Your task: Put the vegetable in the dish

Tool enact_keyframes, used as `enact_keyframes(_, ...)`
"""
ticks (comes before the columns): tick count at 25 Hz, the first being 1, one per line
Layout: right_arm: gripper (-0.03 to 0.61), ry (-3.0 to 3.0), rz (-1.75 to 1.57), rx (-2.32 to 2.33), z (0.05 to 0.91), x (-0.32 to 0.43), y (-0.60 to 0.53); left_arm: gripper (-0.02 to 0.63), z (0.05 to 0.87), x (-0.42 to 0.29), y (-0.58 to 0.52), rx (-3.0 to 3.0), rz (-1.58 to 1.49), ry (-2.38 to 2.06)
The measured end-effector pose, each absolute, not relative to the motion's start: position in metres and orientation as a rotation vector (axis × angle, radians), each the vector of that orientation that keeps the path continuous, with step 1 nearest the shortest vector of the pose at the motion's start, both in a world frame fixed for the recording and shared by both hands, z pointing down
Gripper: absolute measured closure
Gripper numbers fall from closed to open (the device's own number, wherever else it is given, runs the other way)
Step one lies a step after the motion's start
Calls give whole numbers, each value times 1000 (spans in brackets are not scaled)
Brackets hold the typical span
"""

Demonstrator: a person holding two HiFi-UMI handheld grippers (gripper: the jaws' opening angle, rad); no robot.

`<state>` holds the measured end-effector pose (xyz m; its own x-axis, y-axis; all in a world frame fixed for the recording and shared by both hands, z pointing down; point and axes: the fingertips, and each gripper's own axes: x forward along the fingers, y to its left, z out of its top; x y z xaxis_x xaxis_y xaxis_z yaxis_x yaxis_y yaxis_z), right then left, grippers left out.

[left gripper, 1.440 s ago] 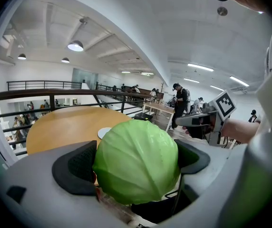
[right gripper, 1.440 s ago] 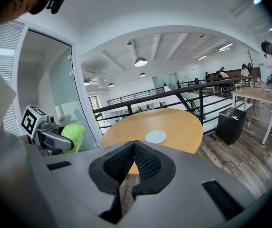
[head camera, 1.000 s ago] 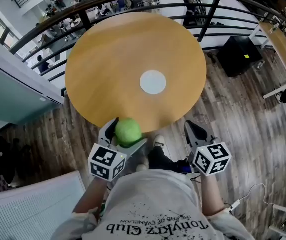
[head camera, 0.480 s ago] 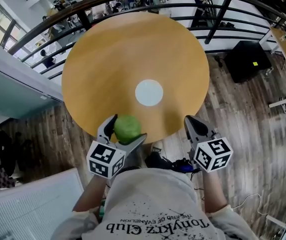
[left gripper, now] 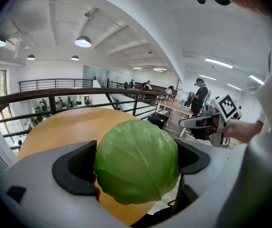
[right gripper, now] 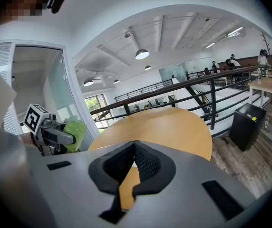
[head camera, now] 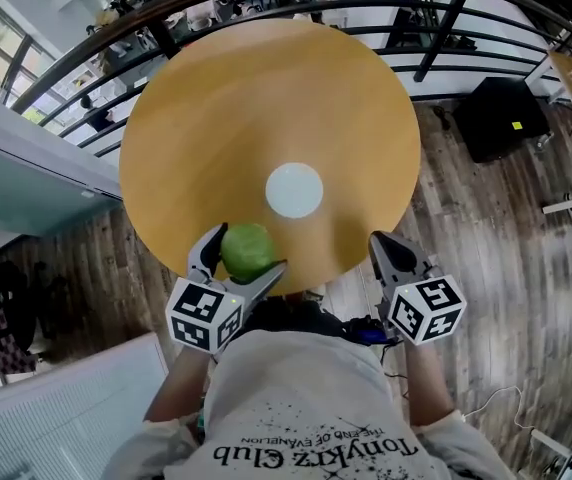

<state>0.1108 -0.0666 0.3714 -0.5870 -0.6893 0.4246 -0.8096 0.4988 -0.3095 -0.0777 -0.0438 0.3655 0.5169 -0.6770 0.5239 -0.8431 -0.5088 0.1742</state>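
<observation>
Cabbage (left gripper: 136, 161) sits pinched in the left gripper (head camera: 243, 257), ready for the white dish (head camera: 294, 189) just ahead of it; the right gripper (right gripper: 134, 151), jaws pressed together, holds nothing.

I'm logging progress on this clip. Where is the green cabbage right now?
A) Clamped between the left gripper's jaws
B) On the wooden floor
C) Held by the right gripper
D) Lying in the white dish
A: the left gripper view shows the cabbage pinched between the jaws of the left gripper, while the white dish is bare and the right gripper is shut on nothing.
</observation>
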Motion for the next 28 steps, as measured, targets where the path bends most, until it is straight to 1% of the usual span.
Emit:
enact_keyframes(15, 561, -2459, 734, 1382, 372, 104, -96, 115, 377, -82, -83, 2408, 633, -1149)
enact_keyframes(28, 561, -2412, 773, 1392, 397, 97, -123, 114, 404, -80, -124, 2413, 707, -1090)
